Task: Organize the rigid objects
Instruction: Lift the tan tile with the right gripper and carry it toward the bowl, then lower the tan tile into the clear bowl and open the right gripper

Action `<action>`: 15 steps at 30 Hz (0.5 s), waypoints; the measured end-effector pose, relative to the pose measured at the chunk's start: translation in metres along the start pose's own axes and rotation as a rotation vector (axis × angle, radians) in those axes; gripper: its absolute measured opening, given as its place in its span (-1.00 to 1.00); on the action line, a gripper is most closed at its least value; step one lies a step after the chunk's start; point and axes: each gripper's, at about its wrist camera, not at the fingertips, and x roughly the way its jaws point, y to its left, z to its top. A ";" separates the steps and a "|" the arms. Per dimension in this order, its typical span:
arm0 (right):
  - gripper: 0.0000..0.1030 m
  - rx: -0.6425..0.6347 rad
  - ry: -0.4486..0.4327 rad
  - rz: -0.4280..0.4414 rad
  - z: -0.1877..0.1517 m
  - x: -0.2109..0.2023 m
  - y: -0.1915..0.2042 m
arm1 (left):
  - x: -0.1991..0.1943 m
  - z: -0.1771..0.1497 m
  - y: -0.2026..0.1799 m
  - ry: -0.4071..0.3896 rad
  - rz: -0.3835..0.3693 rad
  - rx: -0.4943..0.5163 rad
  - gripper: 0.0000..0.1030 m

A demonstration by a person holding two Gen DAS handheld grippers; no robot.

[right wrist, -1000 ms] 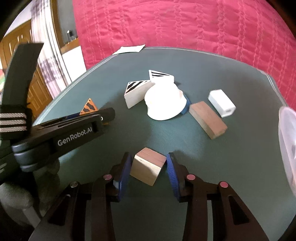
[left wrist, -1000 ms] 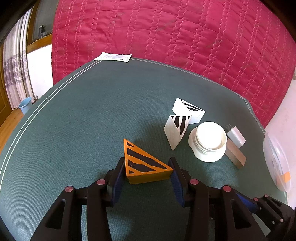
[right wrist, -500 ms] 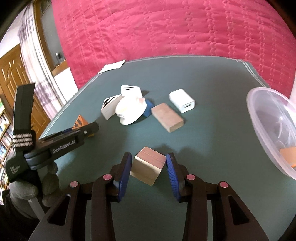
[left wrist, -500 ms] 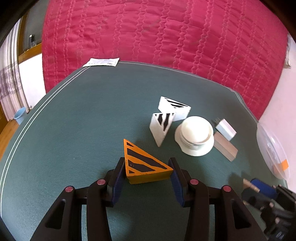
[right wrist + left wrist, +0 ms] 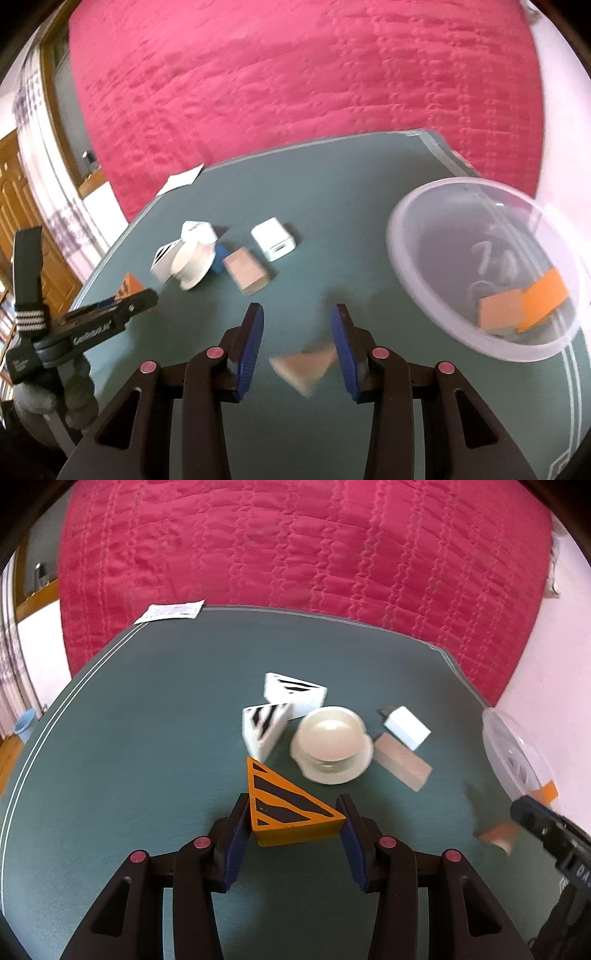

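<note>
my left gripper is clenched on the orange wedge with black stripes. the wedge sits flat between the two blue pads, one straight edge against the left pad and its sharp corner against the right pad, with its point aimed away from me. it is off the green table mat.

my right gripper has its jaws partly apart, and a small wooden block sits low between them, well back from the tips. the block is smeared with blur while the fingers are sharp. it looks to touch the right pad, and a strip of mat shows between it and the left pad, so i cannot tell whether it is truly gripped or loose.

just right of the right gripper stands a clear plastic bowl with a wooden piece and an orange piece inside. ahead on the mat lie a longer wooden block, with a white charger beside it and an upturned stack of white bowls to its left. two white striped wedges sit behind that stack. a paper slip lies at the far edge, against the red quilt.
</note>
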 end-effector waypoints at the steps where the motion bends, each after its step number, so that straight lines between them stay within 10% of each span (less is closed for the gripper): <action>1: -0.23 0.013 -0.014 -0.012 0.002 -0.003 -0.007 | 0.000 0.001 -0.004 -0.001 -0.002 0.009 -0.06; 15: -0.23 0.126 -0.037 0.014 0.001 -0.025 -0.056 | -0.003 0.007 -0.046 -0.012 -0.029 0.101 -0.06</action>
